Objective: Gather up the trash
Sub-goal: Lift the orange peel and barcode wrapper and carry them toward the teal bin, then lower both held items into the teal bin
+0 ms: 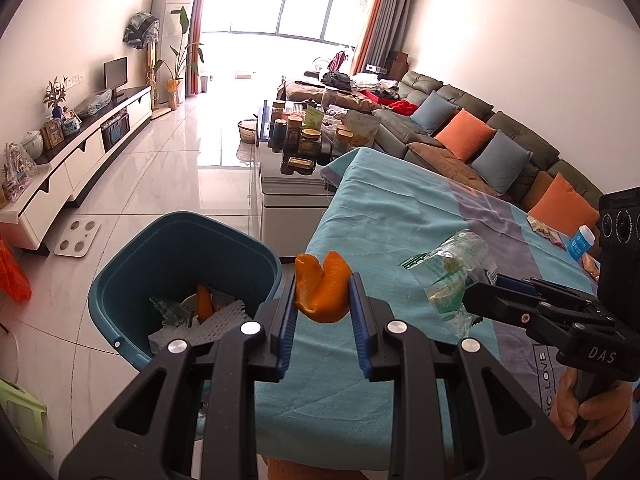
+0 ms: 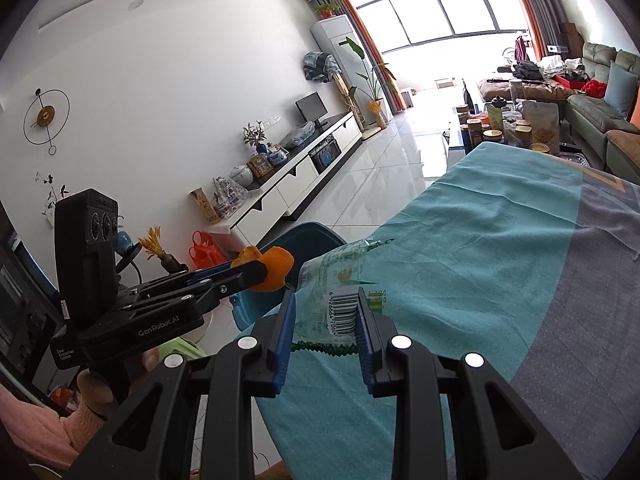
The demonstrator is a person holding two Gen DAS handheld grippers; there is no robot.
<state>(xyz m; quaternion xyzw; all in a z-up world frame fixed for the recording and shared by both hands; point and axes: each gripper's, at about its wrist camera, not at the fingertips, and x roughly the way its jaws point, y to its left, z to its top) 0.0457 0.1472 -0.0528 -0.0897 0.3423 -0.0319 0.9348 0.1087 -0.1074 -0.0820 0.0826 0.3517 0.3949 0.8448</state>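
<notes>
Left wrist view: left gripper (image 1: pixel 323 300) at centre-bottom, jaws drawn in on a curled orange peel (image 1: pixel 323 294), blue pads pressing it from both sides, peel lifted clear of the cloth. Just to 9 o'clock of the peel, a teal trash bin (image 1: pixel 168 248) on the tiled floor (image 1: pixel 160 176), beside the table edge; inside, another orange piece (image 1: pixel 205 302), white foam netting (image 1: pixel 224 318) and crumpled wrappers. At 3 o'clock, right gripper (image 1: pixel 486 286) reaching in from the frame edge, pinching a clear green-printed plastic wrapper (image 1: pixel 452 272) held above the teal-and-grey tablecloth (image 1: pixel 380 216). Farther toward 2 o'clock on the cloth, a small blue-capped bottle (image 1: pixel 580 242) and a snack packet (image 1: pixel 544 230). Sofa with orange and blue cushions (image 1: pixel 464 134) beyond, at 1 o'clock.

Right wrist view: right gripper (image 2: pixel 326 318) low in the centre, jaws narrowed onto the wrapper (image 2: pixel 340 280), barcode face up between the pads, wrapper's far end toward 12 o'clock over the tablecloth (image 2: pixel 500 240). At 9 o'clock, left gripper (image 2: pixel 266 270) seen side-on, closed around the orange peel (image 2: pixel 276 266), peel close beside the wrapper's left edge. Bin (image 2: pixel 312 236) partly hidden behind the peel and wrapper, at 11 o'clock. TV cabinet (image 2: pixel 304 168) along the far wall.
</notes>
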